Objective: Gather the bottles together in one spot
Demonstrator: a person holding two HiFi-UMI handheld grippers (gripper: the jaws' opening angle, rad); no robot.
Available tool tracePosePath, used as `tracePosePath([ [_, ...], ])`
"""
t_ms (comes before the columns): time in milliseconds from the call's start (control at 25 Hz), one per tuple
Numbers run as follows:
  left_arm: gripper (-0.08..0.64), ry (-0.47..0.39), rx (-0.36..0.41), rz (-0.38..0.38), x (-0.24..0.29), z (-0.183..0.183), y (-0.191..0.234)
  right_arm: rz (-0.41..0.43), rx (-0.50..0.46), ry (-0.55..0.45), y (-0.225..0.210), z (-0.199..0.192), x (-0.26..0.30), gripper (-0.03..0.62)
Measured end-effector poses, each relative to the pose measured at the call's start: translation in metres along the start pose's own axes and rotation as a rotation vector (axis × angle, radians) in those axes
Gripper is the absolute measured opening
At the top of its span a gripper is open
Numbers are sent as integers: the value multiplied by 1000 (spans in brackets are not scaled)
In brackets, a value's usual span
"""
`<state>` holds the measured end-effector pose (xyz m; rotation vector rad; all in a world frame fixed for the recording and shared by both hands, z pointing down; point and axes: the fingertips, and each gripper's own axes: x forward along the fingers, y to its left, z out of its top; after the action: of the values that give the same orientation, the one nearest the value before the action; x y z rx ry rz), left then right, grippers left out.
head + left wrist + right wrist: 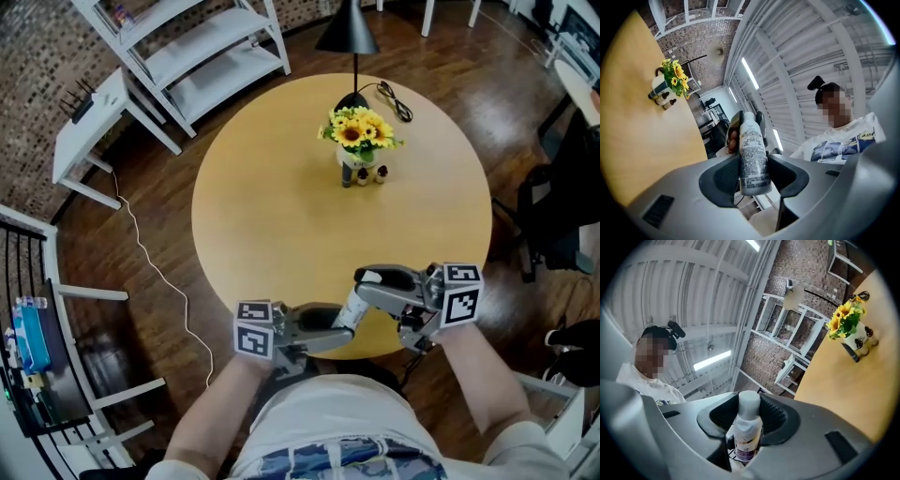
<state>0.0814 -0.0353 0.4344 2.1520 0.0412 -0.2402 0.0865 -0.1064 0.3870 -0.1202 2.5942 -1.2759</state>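
A white bottle (353,307) with a printed label hangs in the air over the round table's near edge, held from both ends. My left gripper (330,326) is shut on its body (752,150), base toward the left gripper view's camera. My right gripper (373,281) is shut on the white-capped end (749,405), its pads against the cap; the two grippers point at each other. Three small dark bottles (364,175) stand together at the foot of the sunflower vase (359,141) on the far side of the table, also seen as small bottles (665,103) in the left gripper view.
The round wooden table (272,225) carries a black lamp (348,33) with its cord at the far edge. A white shelf unit (211,56) and a white side table (89,131) stand beyond on the left. A cable (159,272) runs over the floor.
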Motion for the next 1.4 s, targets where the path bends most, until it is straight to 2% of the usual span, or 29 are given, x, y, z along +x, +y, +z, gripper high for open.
tracePosePath([
  [120, 195, 2, 12, 119, -29, 7, 24, -97, -61, 19, -13, -1, 17, 129],
  [200, 218, 41, 43, 265, -57, 10, 50, -206, -155, 45, -30, 1, 28, 129],
  [280, 218, 91, 108, 425, -89, 13, 75, -338, -253, 56, -56, 7, 35, 129],
  [360, 218, 128, 175, 546, -119, 17, 88, -477, -352, 66, -87, 14, 40, 129],
  [520, 213, 209, 280, 707, -170, 27, 95, -723, -559, 91, -152, 35, 58, 129],
  [600, 213, 263, 328, 759, -189, 28, 95, -811, -620, 88, -182, 47, 67, 129],
  [680, 213, 294, 354, 772, -202, 27, 93, -875, -654, 80, -208, 59, 75, 130],
  [840, 213, 317, 353, 751, -224, 23, 89, -979, -729, 70, -252, 83, 87, 130],
  [960, 213, 314, 335, 745, -242, 21, 88, -1032, -727, 42, -284, 96, 92, 130],
  [1200, 213, 309, 290, 733, -261, 17, 95, -1071, -737, -2, -323, 114, 95, 130],
  [1400, 213, 304, 273, 722, -266, 15, 101, -1079, -727, -13, -342, 113, 95, 130],
])
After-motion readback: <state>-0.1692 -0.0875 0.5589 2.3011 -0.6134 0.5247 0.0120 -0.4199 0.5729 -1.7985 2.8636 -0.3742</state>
